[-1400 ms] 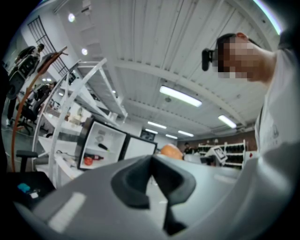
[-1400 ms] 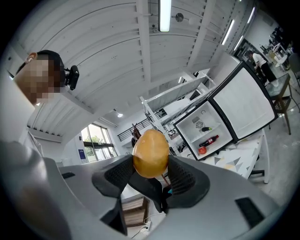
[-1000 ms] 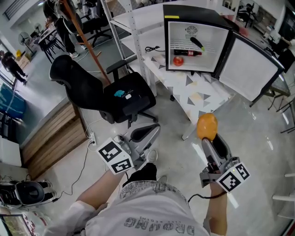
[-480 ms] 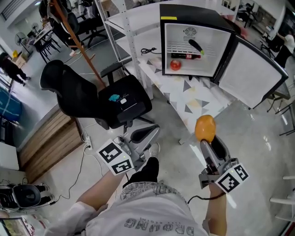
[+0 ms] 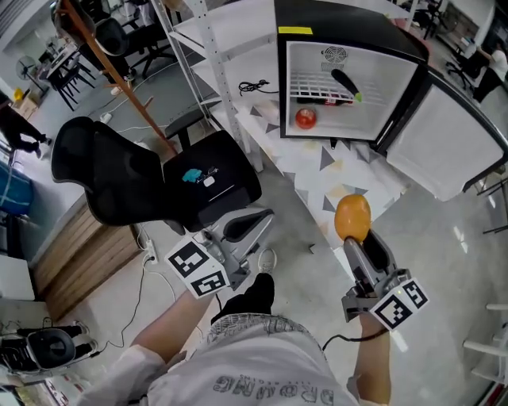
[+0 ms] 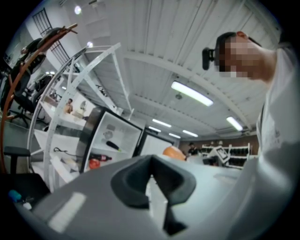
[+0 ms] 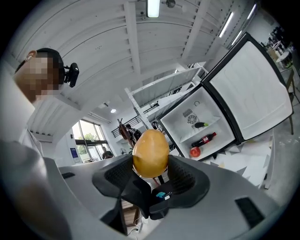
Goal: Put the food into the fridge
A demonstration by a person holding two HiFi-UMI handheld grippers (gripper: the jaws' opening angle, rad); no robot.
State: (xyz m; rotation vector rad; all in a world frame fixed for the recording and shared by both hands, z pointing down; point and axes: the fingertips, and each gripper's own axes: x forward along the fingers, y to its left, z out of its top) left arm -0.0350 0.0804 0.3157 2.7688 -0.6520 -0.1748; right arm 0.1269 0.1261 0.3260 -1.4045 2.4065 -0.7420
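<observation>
Right gripper (image 7: 152, 169) clamps orange fruit (image 7: 150, 152), centre frame: smooth, round, probably light, slip-prone; hold at widest girth. Left gripper (image 6: 151, 176) closed, empty

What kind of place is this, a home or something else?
Probably an office or lab workroom: a black swivel chair, white metal shelving, and a small open fridge beside the shelving.

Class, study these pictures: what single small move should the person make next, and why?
Probably carry the right tongs forward toward the open black-and-white mini fridge. They already clamp the round orange fruit, the fridge door stands open, and the fridge lies ahead, well apart from the fruit.
</observation>
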